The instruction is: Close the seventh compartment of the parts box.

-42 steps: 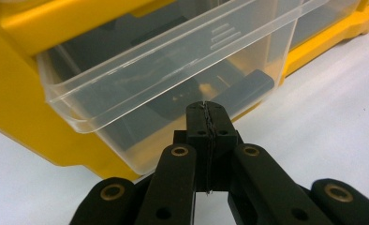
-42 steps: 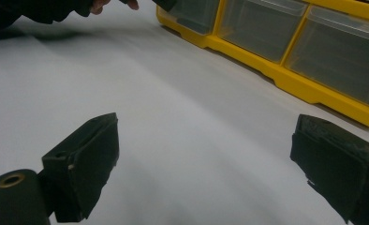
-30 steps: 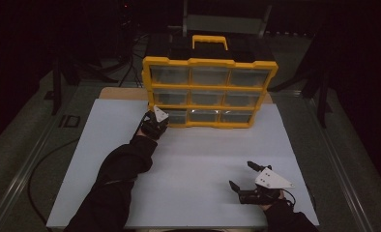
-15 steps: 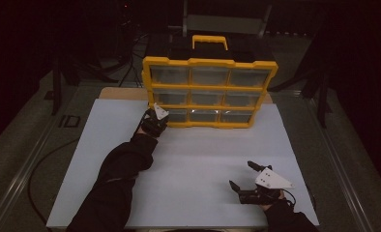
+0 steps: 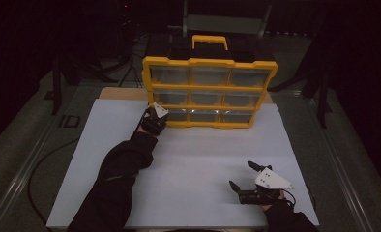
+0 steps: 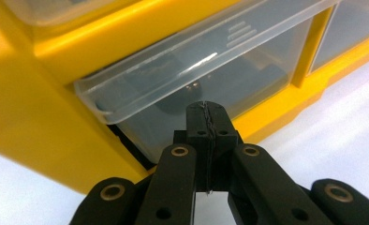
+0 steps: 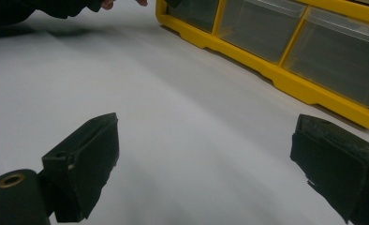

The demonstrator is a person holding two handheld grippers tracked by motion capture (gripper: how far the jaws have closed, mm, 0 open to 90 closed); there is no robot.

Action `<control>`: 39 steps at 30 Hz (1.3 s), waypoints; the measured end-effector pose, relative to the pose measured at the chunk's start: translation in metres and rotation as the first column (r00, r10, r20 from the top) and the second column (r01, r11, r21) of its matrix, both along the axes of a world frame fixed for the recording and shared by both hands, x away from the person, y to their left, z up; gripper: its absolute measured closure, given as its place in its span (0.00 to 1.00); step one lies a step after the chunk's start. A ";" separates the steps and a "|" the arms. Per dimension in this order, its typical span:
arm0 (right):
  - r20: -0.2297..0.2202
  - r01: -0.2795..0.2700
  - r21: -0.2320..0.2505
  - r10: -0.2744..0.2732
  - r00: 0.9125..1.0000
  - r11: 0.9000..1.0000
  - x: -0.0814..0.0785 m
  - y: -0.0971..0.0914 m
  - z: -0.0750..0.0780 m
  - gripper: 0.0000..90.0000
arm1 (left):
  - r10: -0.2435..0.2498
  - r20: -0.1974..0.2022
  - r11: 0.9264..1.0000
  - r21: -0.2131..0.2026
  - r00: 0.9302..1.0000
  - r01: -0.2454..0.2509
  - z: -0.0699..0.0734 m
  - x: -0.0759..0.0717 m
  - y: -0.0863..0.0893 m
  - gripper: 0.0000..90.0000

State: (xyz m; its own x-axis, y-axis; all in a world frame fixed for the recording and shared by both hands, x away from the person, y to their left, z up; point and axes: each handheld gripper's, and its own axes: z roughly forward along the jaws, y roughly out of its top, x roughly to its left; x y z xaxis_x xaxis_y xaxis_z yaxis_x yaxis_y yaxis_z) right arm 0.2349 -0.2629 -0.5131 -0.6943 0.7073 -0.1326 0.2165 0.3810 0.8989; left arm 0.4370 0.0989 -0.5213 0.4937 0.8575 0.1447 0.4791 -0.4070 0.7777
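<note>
One white, smooth counter is filling the middle of the high view. One yellow plastic organizer with nine clear drawers in three rows and a yellow handle is standing at its upper centre. The left gripper is touching the bottom-left drawer, its jaws pressed together. At lower right, the right gripper is resting with jaws spread, empty
</note>
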 end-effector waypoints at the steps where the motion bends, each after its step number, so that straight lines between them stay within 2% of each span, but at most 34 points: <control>1: 0.000 0.000 0.001 0.000 1.000 1.000 0.000 0.000 0.000 0.09 | -0.006 -0.001 1.000 0.001 1.000 0.006 0.000 -0.002 0.000 1.00; 5: 0.002 0.000 0.000 0.000 1.000 1.000 0.000 0.000 0.000 0.09 | -0.025 -0.005 1.000 0.007 1.000 0.025 0.003 -0.007 -0.001 1.00; 13: 0.000 0.001 0.000 -0.001 1.000 1.000 0.000 0.001 0.000 0.09 | -0.037 -0.022 0.999 -0.017 0.999 0.037 0.009 -0.015 -0.003 1.00; 20: -0.002 0.000 0.000 0.000 1.000 1.000 0.000 0.001 0.000 0.09 | -0.052 -0.011 0.998 -0.025 0.999 0.052 0.013 -0.023 -0.004 0.80; 26: -0.004 0.001 0.001 -0.001 1.000 1.000 0.000 0.001 -0.001 0.09 | -0.053 -0.045 0.998 -0.035 0.998 0.051 0.013 -0.024 -0.004 0.57; 28: -0.004 0.000 0.001 0.000 1.000 1.000 0.000 0.001 -0.001 0.09 | -0.046 -0.043 0.999 -0.030 0.998 0.045 0.013 -0.025 -0.004 0.51; 29: -0.005 0.000 0.002 0.000 1.000 1.000 0.000 0.001 -0.001 0.09 | -0.052 -0.048 0.998 -0.042 0.997 0.050 0.014 -0.025 -0.003 0.50; 34: -0.001 0.000 -0.001 0.000 1.000 1.000 0.001 0.001 -0.001 0.09 | -0.055 -0.042 0.998 -0.044 0.998 0.054 0.017 -0.026 -0.003 0.39; 37: 0.000 0.000 0.000 0.000 1.000 1.000 0.001 0.001 -0.001 0.09 | -0.071 -0.046 0.996 -0.066 0.996 0.068 0.019 -0.026 -0.001 0.37; 39: -0.002 0.000 0.002 0.000 1.000 1.000 0.001 0.001 -0.001 0.09 | -0.073 -0.048 0.995 -0.071 0.996 0.069 0.020 -0.027 0.000 0.31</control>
